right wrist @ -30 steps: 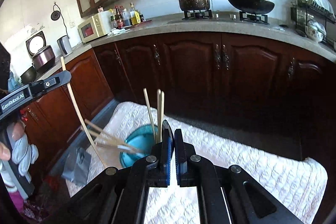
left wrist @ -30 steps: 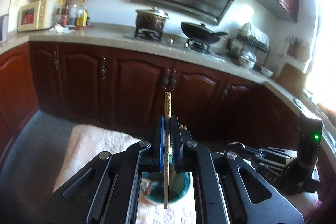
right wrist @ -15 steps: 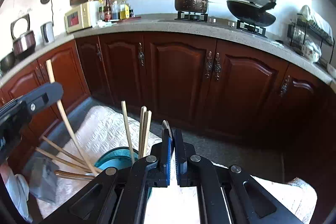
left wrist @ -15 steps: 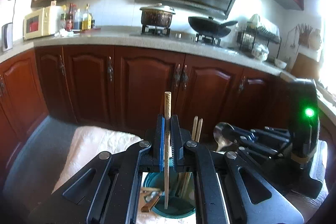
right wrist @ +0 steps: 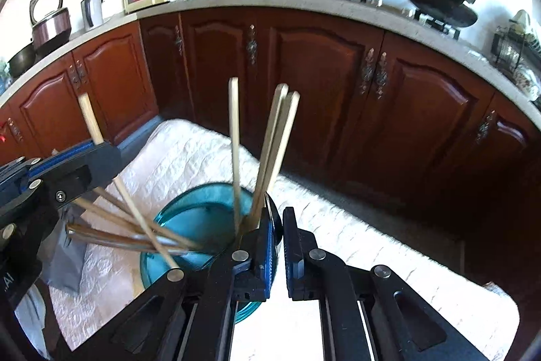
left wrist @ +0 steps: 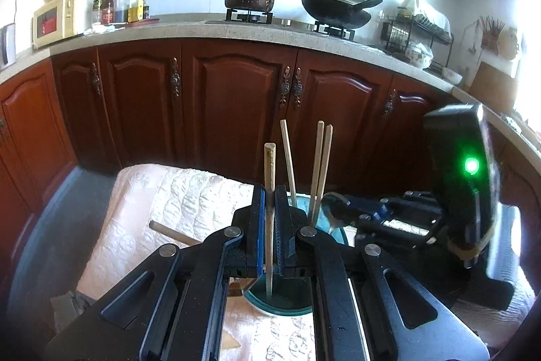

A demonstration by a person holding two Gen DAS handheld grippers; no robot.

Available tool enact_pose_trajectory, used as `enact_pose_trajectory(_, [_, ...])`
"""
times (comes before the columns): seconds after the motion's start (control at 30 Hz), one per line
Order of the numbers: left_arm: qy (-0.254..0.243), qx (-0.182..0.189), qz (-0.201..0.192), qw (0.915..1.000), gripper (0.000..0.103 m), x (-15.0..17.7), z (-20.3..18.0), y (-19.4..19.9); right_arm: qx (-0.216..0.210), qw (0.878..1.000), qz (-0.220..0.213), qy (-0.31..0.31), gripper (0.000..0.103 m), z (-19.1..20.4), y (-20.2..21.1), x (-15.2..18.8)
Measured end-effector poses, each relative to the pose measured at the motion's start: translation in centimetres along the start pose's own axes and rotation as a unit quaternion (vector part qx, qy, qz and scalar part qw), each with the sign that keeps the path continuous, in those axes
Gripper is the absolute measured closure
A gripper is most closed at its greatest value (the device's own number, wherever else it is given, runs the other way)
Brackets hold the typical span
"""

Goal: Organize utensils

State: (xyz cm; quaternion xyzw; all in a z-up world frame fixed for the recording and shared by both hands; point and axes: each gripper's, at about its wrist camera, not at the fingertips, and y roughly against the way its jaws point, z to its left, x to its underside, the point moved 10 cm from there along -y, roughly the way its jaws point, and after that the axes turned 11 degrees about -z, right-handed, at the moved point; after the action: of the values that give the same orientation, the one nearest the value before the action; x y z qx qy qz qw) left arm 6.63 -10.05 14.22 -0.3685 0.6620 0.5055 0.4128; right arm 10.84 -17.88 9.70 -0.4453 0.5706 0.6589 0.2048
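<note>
Chopstick of pale wood (left wrist: 269,192) stood upright, clamped between the closed jaws of the left gripper (left wrist: 269,219) directly above the round teal glass bowl (right wrist: 189,219), probably to drop in beside three others, while the right gripper (right wrist: 278,246), just beside the bowl, was nearly closed on nothing.

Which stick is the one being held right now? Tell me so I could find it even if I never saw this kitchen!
Find the white quilted cloth in front of the dark red cupboards, then the blue-green cup standing on it. Three chopsticks lean inside the cup with nothing touching them. The held chopstick is the one pinched between the blue pads of the left tongs, its lower end pointing into the cup.
</note>
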Motion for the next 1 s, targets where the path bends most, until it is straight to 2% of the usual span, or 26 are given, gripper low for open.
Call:
enact_pose_trajectory(0.17, [0.005,0.004,0.01,0.9999,0.099,0.2,0.1,0.1,-0.038,0.998,0.018,-0.037,0.095,0.2,-0.4,1.2])
enact_pose_trajectory(0.23, [0.013,0.005,0.013,0.9998,0.099,0.2,0.4,0.2,-0.057,0.996,0.017,-0.07,0.085,-0.1,0.0,1.3])
enact_pose_trajectory(0.33, [0.027,0.007,0.015,0.9995,0.097,0.1,0.7,0.3,-0.065,0.993,-0.001,-0.097,0.08,-0.7,1.3,1.0])
enact_pose_trajectory(0.43, [0.03,0.006,0.016,0.9994,0.09,0.1,0.7,0.7,-0.061,0.992,-0.01,-0.114,0.079,-1.5,2.5,1.0])
enact_pose_trajectory(0.5, [0.031,0.006,0.017,0.9993,0.071,0.1,0.5,1.0,-0.058,0.991,-0.015,-0.122,0.077,-1.8,3.3,1.1])
enact_pose_trajectory(0.57, [0.034,0.006,0.015,0.9993,0.061,-0.1,0.5,1.5,-0.049,0.99,-0.019,-0.129,0.074,-2.2,4.0,1.3])
enact_pose_trajectory(0.7, [0.034,0.002,0.014,0.9993,0.054,-0.3,0.4,2.5,-0.034,0.99,-0.02,-0.138,0.069,-2.5,5.3,2.2])
enact_pose_trajectory(1.0, [0.027,-0.01,0.023,0.9993,0.054,0.6,0.2,4.6,0.006,0.991,-0.034,-0.13,0.064,-1.7,7.8,3.0])
